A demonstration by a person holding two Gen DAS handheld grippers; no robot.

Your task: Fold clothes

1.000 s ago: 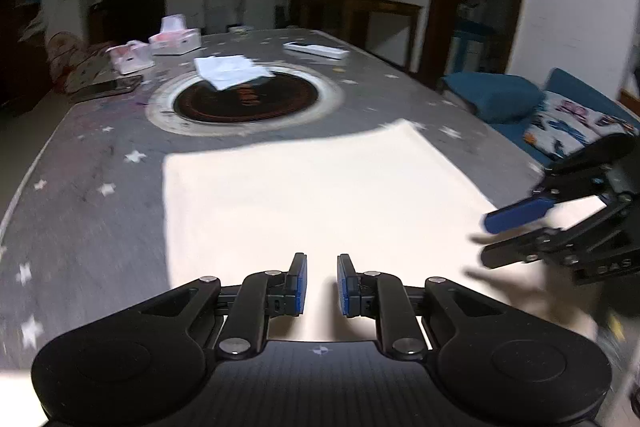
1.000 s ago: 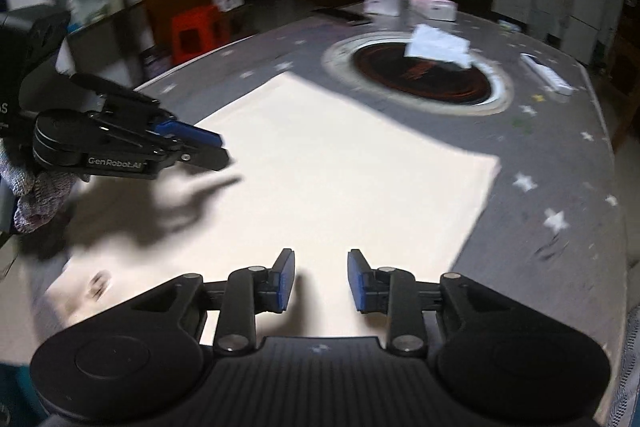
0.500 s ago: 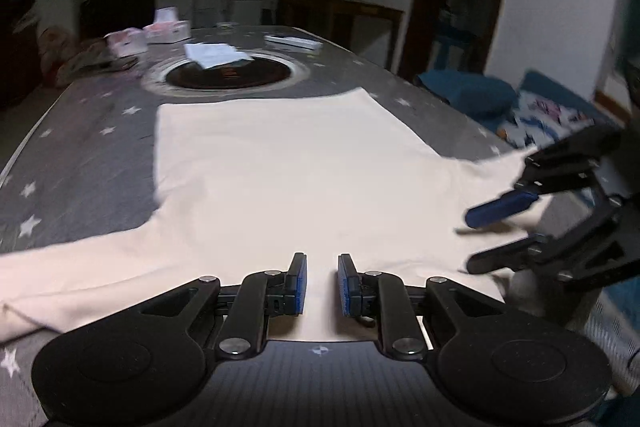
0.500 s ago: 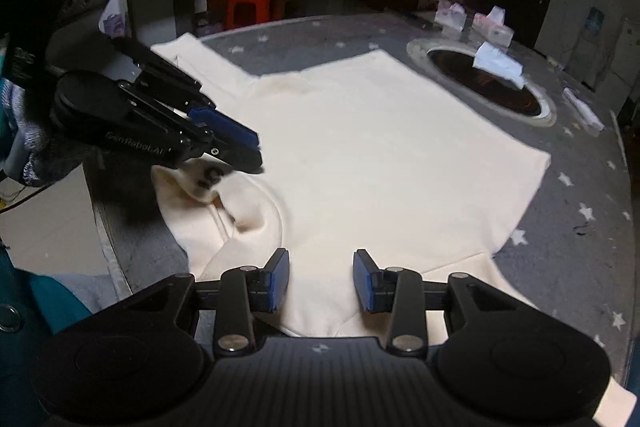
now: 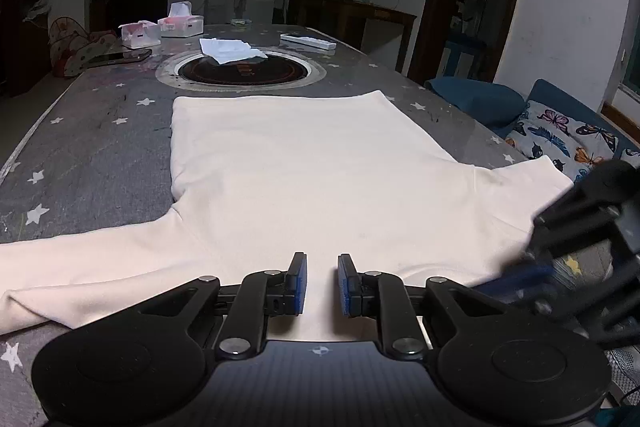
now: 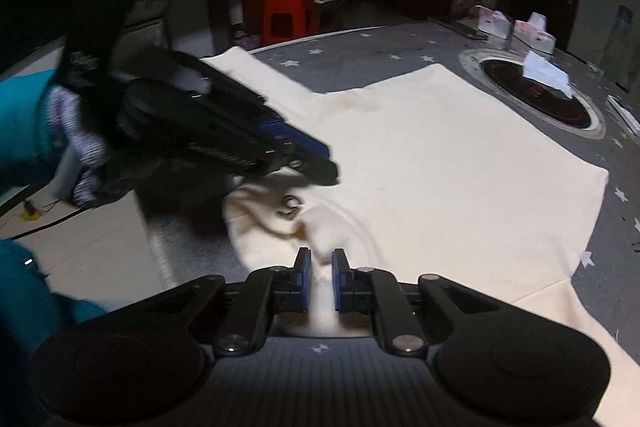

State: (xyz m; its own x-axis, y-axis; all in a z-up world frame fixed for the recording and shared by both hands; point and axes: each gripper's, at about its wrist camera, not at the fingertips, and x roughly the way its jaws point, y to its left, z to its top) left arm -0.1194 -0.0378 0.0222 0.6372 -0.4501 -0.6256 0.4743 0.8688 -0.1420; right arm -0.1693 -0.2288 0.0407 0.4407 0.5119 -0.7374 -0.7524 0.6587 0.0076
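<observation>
The grey star-printed table (image 5: 92, 155) fills both views, a round black hotplate (image 5: 240, 71) set into it at 12 o'clock in the left wrist view. Spread flat across the near half lies the cream long-sleeved top (image 5: 304, 179), hem toward the hotplate, one sleeve running out to 9 o'clock and the other toward 3 o'clock. In the right wrist view its collar (image 6: 296, 215) sits rumpled at the near edge, a small label showing.

No fold is visible yet: the body lies open, both sleeves out. As I judge it, the laying-out is done and every fold is left.

The left gripper (image 5: 320, 285) hangs over the shoulder area; its fingers stand narrow, a small gap between them with cloth below, and whether they pinch it I cannot tell. The right gripper (image 6: 320, 281) is at the collar, jaws drawn nearly together on a ridge of cream fabric.

Two tissue boxes (image 5: 160, 29) and a loose tissue (image 5: 230, 49) sit beyond.
</observation>
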